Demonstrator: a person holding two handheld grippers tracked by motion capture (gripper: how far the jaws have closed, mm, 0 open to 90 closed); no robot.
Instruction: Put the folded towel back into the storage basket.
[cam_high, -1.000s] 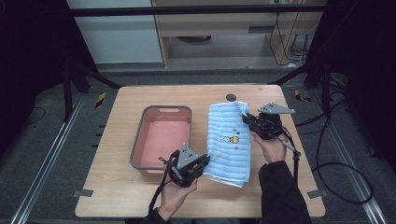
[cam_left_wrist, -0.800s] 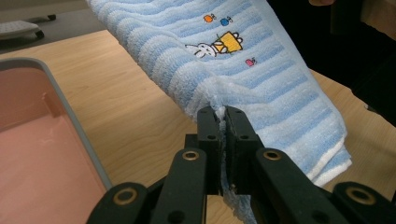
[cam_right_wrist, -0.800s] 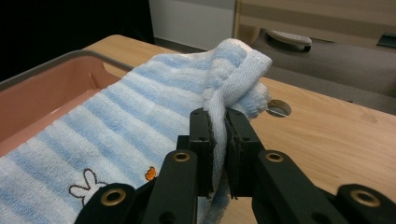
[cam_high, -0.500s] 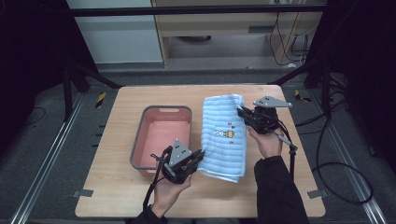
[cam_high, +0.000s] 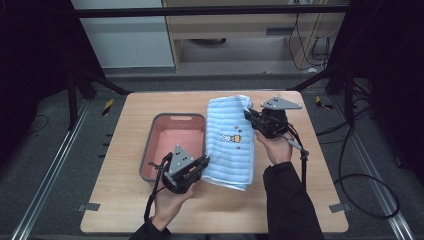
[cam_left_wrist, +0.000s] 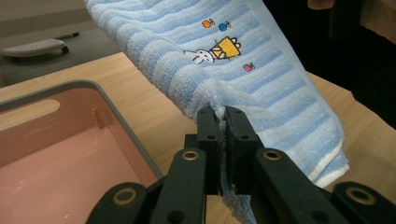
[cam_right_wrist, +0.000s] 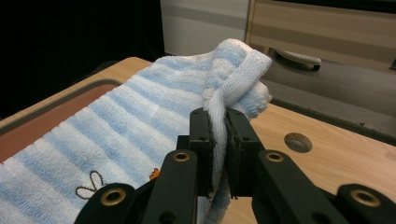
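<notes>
A folded blue-and-white striped towel (cam_high: 230, 140) with a small rabbit picture is held up off the wooden table, stretched between both grippers. My left gripper (cam_high: 204, 163) is shut on the towel's near left edge (cam_left_wrist: 223, 114), close to the tub's near right corner. My right gripper (cam_high: 248, 114) is shut on the towel's far right edge (cam_right_wrist: 219, 109), where a bunched white hem sticks up above the jaws. The towel (cam_right_wrist: 112, 126) sags between the two holds and its left part hangs partly over the tub's right rim.
A grey tub with a pink inside (cam_high: 165, 145) sits left of centre on the table (cam_high: 125, 125); its rim (cam_left_wrist: 116, 121) lies just left of my left jaws. A round hole (cam_right_wrist: 298, 142) marks the tabletop. Cables trail off the table's right side.
Both grippers have carried the towel leftwards, off the table's right half and toward the tub. Its left edge now overlaps the tub's right rim.
</notes>
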